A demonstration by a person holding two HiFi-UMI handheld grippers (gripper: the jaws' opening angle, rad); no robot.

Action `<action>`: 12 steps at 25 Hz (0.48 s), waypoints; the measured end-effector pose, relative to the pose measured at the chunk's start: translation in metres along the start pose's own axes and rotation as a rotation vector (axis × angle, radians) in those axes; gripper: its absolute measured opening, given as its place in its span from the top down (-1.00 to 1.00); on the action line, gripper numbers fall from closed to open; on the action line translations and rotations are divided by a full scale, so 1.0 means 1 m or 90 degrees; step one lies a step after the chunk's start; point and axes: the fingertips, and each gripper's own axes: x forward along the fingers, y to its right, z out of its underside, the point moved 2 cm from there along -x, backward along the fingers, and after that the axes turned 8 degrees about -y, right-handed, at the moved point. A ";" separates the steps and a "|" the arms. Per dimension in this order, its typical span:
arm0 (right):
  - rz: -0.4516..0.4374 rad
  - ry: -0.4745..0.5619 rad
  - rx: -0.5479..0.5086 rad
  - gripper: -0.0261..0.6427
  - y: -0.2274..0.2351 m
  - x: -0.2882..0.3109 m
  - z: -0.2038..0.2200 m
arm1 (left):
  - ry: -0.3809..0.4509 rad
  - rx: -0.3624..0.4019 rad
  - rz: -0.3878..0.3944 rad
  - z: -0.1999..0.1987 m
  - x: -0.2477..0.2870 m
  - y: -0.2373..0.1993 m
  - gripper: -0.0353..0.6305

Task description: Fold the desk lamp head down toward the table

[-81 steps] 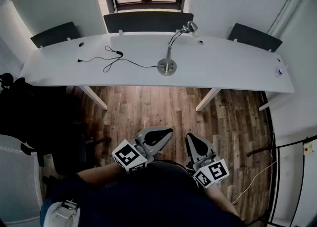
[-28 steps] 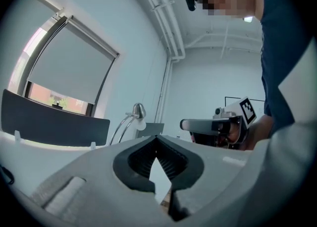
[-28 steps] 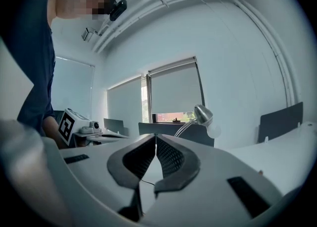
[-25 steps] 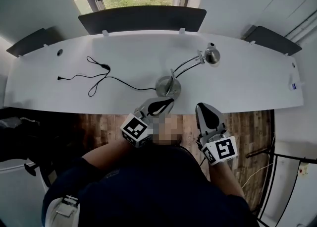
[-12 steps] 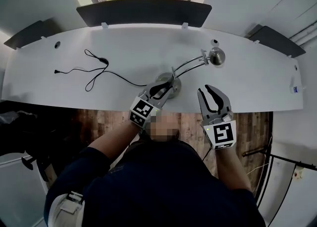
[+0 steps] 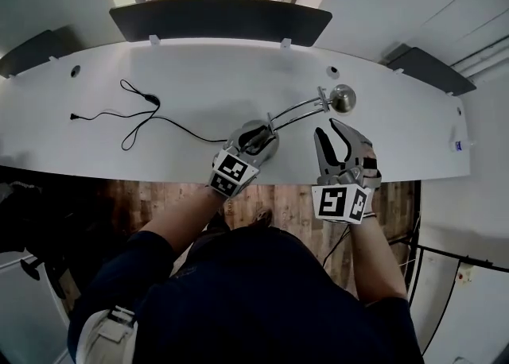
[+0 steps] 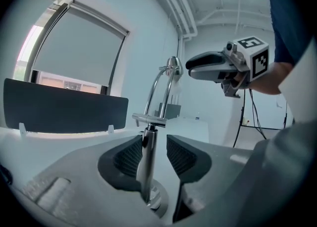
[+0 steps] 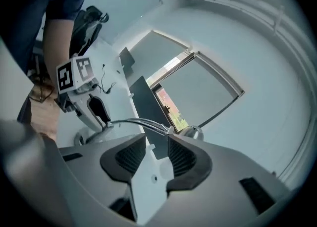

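Jaws just opened wide — left gripper's [image 6: 256,138] straddle lamp post [image 7: 146,161] unclamped, right gripper's [image 6: 328,130] empty — unbraced base [image 7: 158,196] may skid off worktop's [image 6: 398,136] front edge.

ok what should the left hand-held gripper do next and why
Probably close on the lamp post: it stands between the left hand-held gripper's jaws, which have just been opening and stand apart; a grip there would steady it for folding.
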 end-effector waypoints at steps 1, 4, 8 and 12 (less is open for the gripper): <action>0.013 -0.015 -0.027 0.52 0.002 0.004 0.002 | 0.002 0.000 -0.005 -0.001 0.001 -0.002 0.48; 0.059 -0.050 -0.111 0.49 0.009 0.013 0.002 | 0.004 -0.004 -0.009 -0.002 0.006 -0.007 0.48; 0.107 -0.071 -0.238 0.48 0.009 0.023 -0.004 | 0.007 0.006 -0.008 -0.004 0.015 -0.007 0.48; 0.137 -0.092 -0.306 0.49 0.009 0.034 -0.007 | 0.006 0.015 -0.022 -0.004 0.023 -0.010 0.48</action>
